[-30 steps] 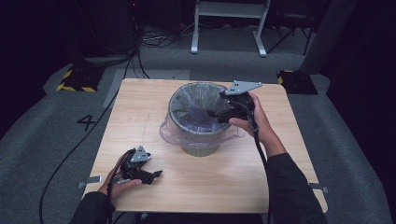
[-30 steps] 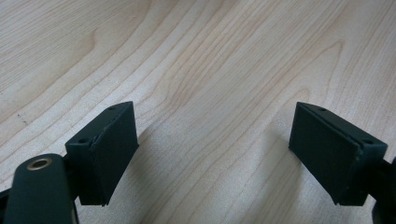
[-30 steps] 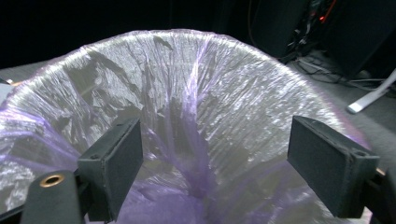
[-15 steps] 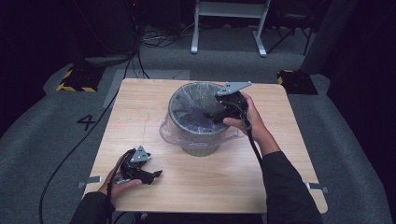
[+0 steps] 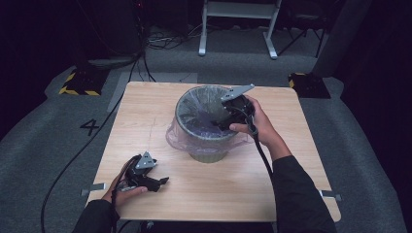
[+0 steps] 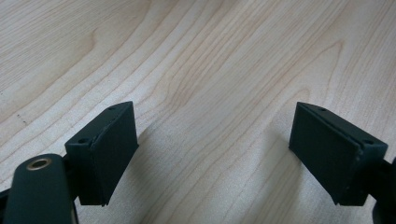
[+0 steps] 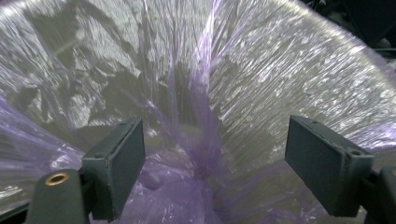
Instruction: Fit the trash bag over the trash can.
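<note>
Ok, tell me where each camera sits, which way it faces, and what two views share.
High view: above the person's side, looking forward and down on the table; both forearms enter from below.
Left gripper view: rides the left gripper, facing bare tabletop between open jaws.
Right gripper view: rides the right gripper, looking into the bin liner, jaws open.
Shared: the high view also shows that liner.

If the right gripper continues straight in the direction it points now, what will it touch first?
Most likely the purple liner inside the bin. The right gripper, jaws open, points down into it, at the bunched plastic near the bottom. Depth is hard to judge.
</note>
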Motion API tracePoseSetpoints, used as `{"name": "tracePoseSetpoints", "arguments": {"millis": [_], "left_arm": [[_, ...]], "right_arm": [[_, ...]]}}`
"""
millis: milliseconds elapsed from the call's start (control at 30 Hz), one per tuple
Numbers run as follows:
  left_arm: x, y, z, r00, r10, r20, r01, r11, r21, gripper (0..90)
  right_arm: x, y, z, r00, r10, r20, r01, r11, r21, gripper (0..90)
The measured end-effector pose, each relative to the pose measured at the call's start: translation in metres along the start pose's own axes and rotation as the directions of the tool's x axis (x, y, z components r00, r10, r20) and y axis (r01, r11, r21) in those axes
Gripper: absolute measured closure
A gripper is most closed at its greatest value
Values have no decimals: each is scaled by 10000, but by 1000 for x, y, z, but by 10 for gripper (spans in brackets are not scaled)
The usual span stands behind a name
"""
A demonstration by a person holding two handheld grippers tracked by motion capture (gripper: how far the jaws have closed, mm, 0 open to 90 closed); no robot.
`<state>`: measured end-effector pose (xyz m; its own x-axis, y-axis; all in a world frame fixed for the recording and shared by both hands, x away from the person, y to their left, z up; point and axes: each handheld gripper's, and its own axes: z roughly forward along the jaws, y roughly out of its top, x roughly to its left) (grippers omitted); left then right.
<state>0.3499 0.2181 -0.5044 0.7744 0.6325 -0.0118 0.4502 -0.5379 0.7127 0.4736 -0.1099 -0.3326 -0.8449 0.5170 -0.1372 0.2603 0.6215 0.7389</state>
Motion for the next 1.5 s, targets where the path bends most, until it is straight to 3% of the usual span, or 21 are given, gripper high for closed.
{"name": "tracePoseSetpoints", "arguments": {"millis": [200,333,467,633,800,833,1033,1333,1400,1500], "left_arm": [[0,0,0,10000,1,0,-1,10000,-6,149],[0,0,0,10000,4,1,-4,10000,-5,149],[0,0,0,10000,2,1,-2,10000,-6,149],[0,0,0,10000,2,2,-2,10000,-6,149],[0,0,0,10000,6,0,-6,10000,-5,149],[0,0,0,10000,4,2,-4,10000,-4,149],[0,0,0,10000,5,2,-5,10000,-5,149],[0,0,0,10000,4,1,-4,10000,-6,149],[0,0,0,10000,5,1,-5,10000,-4,149],[0,0,0,10000,6,0,-6,10000,-3,149]], "right_arm": [[0,5,5,10000,-45,-29,48,9951,992,203],[0,9,11,9998,-161,-74,172,9830,1827,197],[0,11,13,9998,-173,-89,189,9742,2250,197],[1,12,14,9996,-267,-30,266,9711,2373,195],[1,11,12,9999,-156,21,148,9775,2106,194],[1,10,10,9999,-55,127,31,9828,1845,194],[3,7,3,9996,197,215,-220,9935,1118,202],[4,4,-16,9978,281,596,-286,9996,72,202],[6,3,-27,9970,448,627,-421,9982,-437,202],[8,1,-36,9971,282,708,-238,9978,-621,202]]}}
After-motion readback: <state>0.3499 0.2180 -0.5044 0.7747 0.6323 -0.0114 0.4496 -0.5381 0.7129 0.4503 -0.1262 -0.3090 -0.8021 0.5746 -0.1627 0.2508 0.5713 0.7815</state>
